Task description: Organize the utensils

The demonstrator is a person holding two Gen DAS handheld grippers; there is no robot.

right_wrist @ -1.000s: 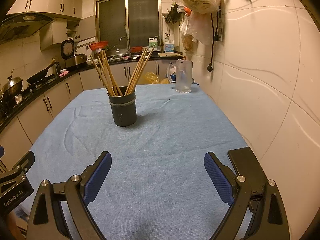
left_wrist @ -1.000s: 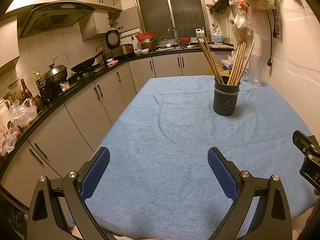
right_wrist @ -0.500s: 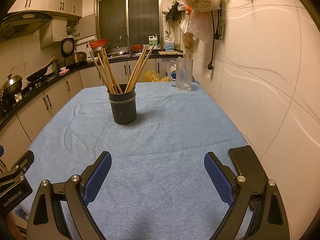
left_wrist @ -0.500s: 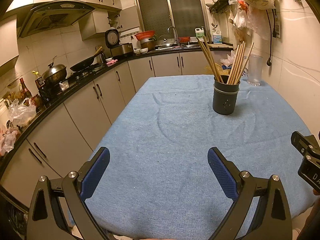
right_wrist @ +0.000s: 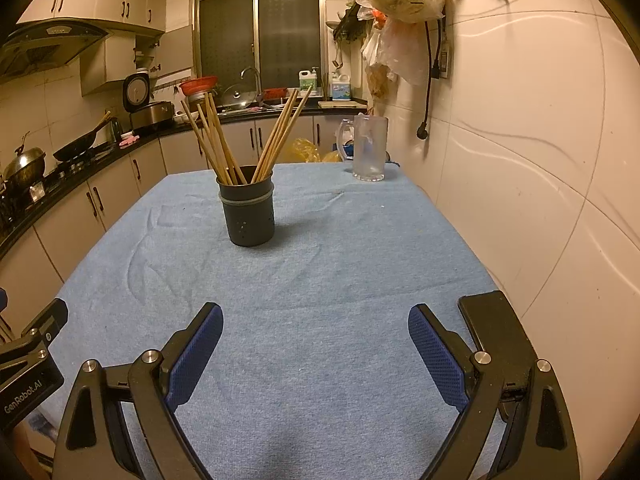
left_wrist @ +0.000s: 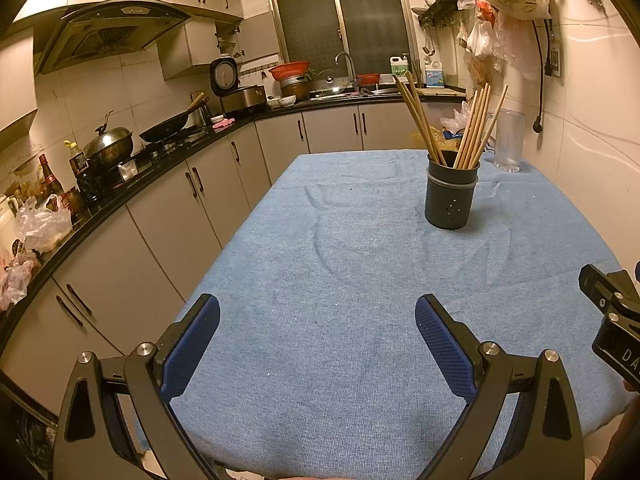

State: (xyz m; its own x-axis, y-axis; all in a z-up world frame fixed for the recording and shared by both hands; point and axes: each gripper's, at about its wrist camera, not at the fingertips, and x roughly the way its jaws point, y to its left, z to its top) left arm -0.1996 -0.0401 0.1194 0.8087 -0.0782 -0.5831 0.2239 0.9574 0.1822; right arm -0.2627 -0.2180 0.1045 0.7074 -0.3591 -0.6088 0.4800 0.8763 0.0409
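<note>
From the left wrist, the left gripper (left_wrist: 318, 336) gapes empty over the blue tablecloth (left_wrist: 360, 280), well short of the dark chopstick holder (left_wrist: 452, 196). From the right wrist, the right gripper (right_wrist: 316, 338), likewise spread and empty, faces that holder and its chopsticks (right_wrist: 276, 136); "GenRobot.AI" marks the neighbouring device.

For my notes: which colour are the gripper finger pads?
Blue, with a fine mesh texture; the right wrist view shows the pads best.

Both wrist views looked from the table's (left_wrist: 360, 360) near edge toward its far edge; both shared the chopstick holder (left_wrist: 452, 200) (right_wrist: 249, 214) well ahead.
</note>
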